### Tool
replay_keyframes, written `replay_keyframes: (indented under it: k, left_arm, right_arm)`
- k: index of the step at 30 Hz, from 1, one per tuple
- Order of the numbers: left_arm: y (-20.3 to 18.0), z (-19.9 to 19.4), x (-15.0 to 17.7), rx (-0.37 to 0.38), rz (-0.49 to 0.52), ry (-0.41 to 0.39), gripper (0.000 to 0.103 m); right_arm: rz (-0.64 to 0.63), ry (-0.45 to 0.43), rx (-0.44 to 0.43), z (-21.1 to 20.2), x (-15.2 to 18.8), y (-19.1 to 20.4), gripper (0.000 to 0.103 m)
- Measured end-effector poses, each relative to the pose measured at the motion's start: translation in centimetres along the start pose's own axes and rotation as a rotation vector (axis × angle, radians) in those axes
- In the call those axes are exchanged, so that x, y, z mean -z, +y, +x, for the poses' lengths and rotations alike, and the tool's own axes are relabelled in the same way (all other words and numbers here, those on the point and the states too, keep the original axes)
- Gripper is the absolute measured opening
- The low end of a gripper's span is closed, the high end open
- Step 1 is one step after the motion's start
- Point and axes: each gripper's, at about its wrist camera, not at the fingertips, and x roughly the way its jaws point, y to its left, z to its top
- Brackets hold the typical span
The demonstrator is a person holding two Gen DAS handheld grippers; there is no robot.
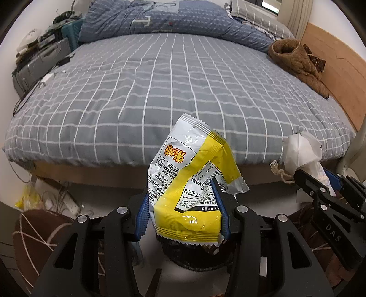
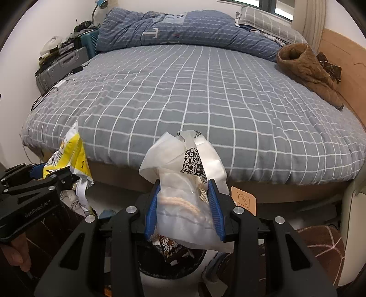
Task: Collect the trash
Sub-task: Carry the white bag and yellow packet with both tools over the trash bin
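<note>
A wide bed [image 1: 183, 91] filled most of the room in both views, covered by a grey sheet crossed with thin white lines, and a rumpled blue quilt [image 1: 173, 20] lay heaped along its far end. A brown fleece garment [image 1: 299, 61] sat on the bed's right side against a wooden panel [image 1: 338, 68], and a grey suitcase [image 1: 39, 66] stood at the left edge with clutter piled on it. The left gripper [image 1: 183, 205] was clenched on a crumpled yellow-and-white snack wrapper [image 1: 192, 180], its blue pads pressing the wrapper from both sides, just above the dark mouth of a trash bin [image 1: 194, 258] on the floor at the foot of the bed. The right gripper [image 2: 183, 205] was likewise clamped on a white plastic bag [image 2: 185, 173] bearing a printed code square, with a twist of pale cord showing through it, held over the same bin [image 2: 173, 262]. Only the right wrist view looked into the bin, where a brown printed packet [image 2: 171, 247] lay, and only it showed a person's hand [image 2: 17, 253] under the left gripper [image 2: 57, 171] and an orange tag [image 2: 243, 200] below the bed edge. Only the left wrist view showed a yellow bag [image 1: 28, 198] and white cables [image 1: 66, 201] on the floor at the left, beside a brown patterned cushion [image 1: 39, 235].
</note>
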Motion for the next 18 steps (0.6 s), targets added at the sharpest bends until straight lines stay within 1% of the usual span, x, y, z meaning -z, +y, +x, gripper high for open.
replay_keyframes:
  k: [5, 11, 15, 18]
  left_arm:
    - [0.5, -0.4, 1.2, -0.024, -0.001, 0.016, 0.047]
    - [1.3, -0.1, 2.6, -0.031, -0.018, 0.053, 0.047]
    - [1.8, 0.9, 3.1, -0.042, -0.020, 0.063, 0.047]
    - [2.4, 2.5, 3.4, -0.053, -0.023, 0.081, 0.047]
  right_arm:
    - [-0.016, 0.034, -0.006, 0.0, 1.3, 0.8, 0.038]
    - [-0.012, 0.076, -0.016, 0.4, 2.9, 1.2, 0.038]
    - [-0.022, 0.093, -0.013, 1.8, 3.5, 1.9, 0.038]
    - [-0.033, 0.114, -0.022, 3.2, 4.1, 2.5, 0.038]
